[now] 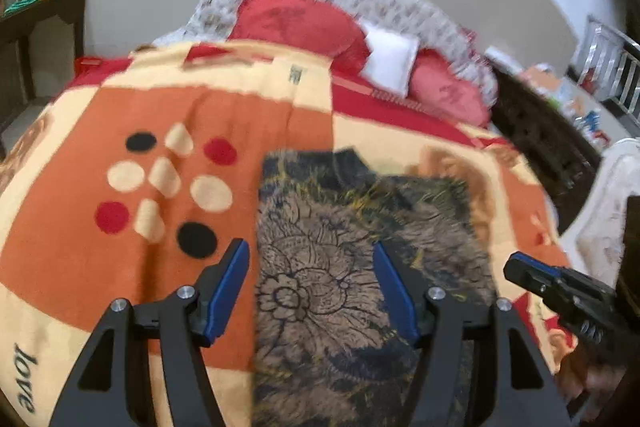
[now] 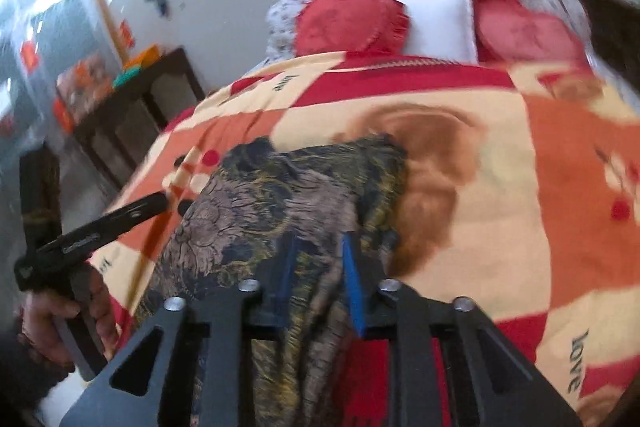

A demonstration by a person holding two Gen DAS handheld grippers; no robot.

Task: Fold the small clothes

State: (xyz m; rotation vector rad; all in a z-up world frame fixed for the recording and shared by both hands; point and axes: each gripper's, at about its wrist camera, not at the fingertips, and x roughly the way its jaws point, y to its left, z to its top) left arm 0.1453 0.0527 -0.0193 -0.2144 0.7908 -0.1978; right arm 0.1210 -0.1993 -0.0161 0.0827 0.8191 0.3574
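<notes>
Blanket [image 1: 120, 115]: patterned orange, cream and red, filling your view.
Cloth [image 1: 340, 267]: dark floral piece, flat on the blanket from centre to 6 o'clock.
Left gripper [image 1: 312, 287]: your jaws stand wide over it, nothing pinched.
Right gripper [image 2: 320, 275]: jaws narrow over a cloth ridge; grip unclear.

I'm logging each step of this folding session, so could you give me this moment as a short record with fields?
garment: dark floral-print cloth, lying on the bed in a roughly rectangular shape
surface: orange, cream and red patterned blanket
left gripper: open, above the cloth, nothing between its blue pads
right gripper: closed on a bunched fold of the cloth's near edge
background: two red cushions flanking a white pillow at the head of the bed
</notes>
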